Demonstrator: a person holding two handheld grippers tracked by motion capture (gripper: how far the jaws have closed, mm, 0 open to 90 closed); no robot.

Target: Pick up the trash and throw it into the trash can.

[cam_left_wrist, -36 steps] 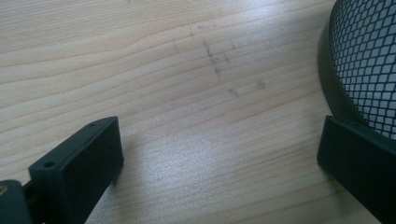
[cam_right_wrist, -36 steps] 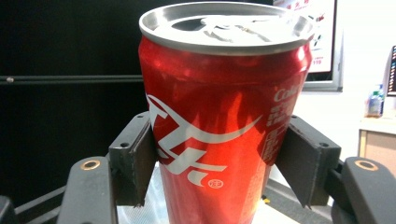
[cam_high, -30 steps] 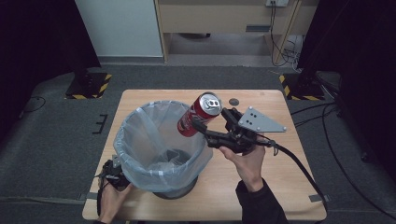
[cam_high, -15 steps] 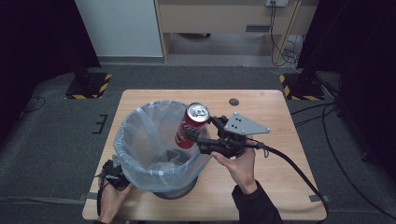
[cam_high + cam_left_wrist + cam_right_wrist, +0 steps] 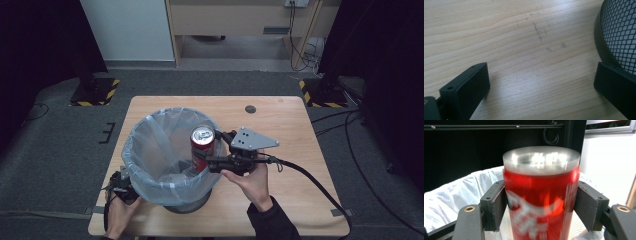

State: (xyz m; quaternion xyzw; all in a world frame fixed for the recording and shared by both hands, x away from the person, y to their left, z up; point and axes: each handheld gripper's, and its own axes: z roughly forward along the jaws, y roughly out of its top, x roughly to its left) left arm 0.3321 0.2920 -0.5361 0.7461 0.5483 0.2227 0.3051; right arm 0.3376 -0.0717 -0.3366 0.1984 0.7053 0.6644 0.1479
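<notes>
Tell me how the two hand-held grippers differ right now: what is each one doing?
The right gripper is shut on a red can, while the left gripper is open and holds nothing. The right gripper is raised at the rim of the bagged bin; the left gripper sits low on the wooden table beside the bin's mesh base. Both are black, two-jawed and held in a hand.

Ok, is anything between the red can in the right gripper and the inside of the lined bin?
Nothing visible. The right gripper holds the red drinks can upright at the rim of the black mesh bin with the translucent plastic liner, over its open mouth. Some items already lie at the bottom, well below the can.
</notes>
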